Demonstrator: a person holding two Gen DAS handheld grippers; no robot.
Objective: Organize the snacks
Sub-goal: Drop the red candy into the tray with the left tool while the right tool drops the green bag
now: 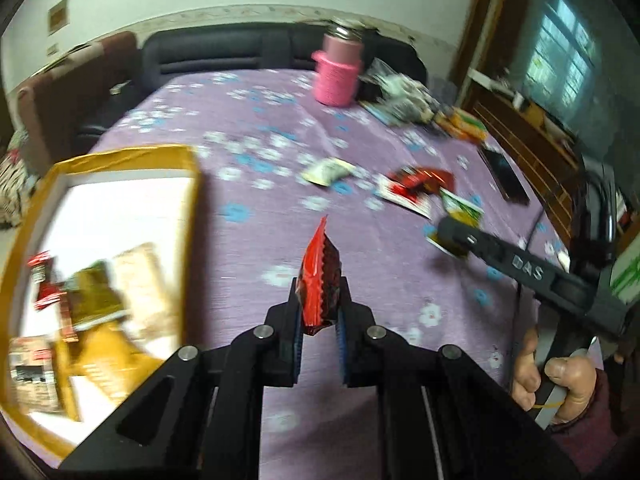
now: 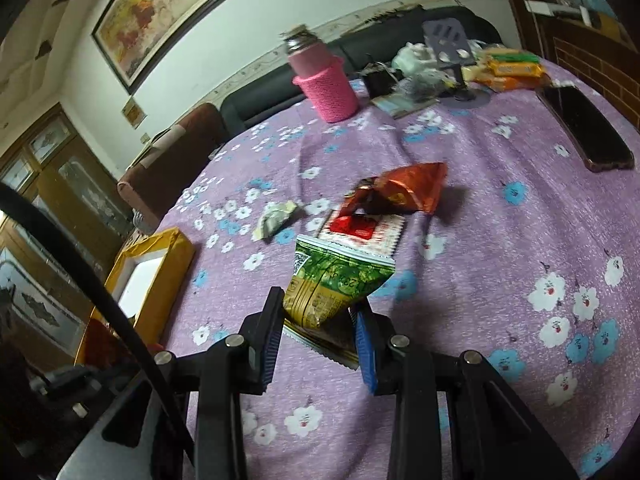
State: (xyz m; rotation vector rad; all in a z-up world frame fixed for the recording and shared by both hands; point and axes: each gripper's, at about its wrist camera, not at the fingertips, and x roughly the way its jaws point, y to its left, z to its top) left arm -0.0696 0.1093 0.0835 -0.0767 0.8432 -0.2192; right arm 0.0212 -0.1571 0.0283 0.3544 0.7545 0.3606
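Observation:
My left gripper point(image 1: 319, 300) is shut on a red snack packet point(image 1: 320, 280) held upright above the purple flowered tablecloth, just right of the yellow box point(image 1: 192, 184), which holds several snack packets. My right gripper point(image 2: 320, 316) is shut on a green and yellow snack packet point(image 2: 336, 284), lifted a little off the cloth. Loose on the table beyond it lie a red and white packet point(image 2: 364, 230), a crumpled red packet point(image 2: 404, 188) and a small pale packet point(image 2: 276, 218). The right gripper also shows in the left wrist view point(image 1: 452, 236), over the green packet point(image 1: 464, 206).
A pink knitted-sleeve flask point(image 2: 326, 84) stands at the far side. Beside it are bags, a purple phone stand point(image 2: 448, 44) and orange and green packs point(image 2: 512, 64). A dark phone point(image 2: 584, 128) lies at the right edge. A sofa and a chair stand behind the table.

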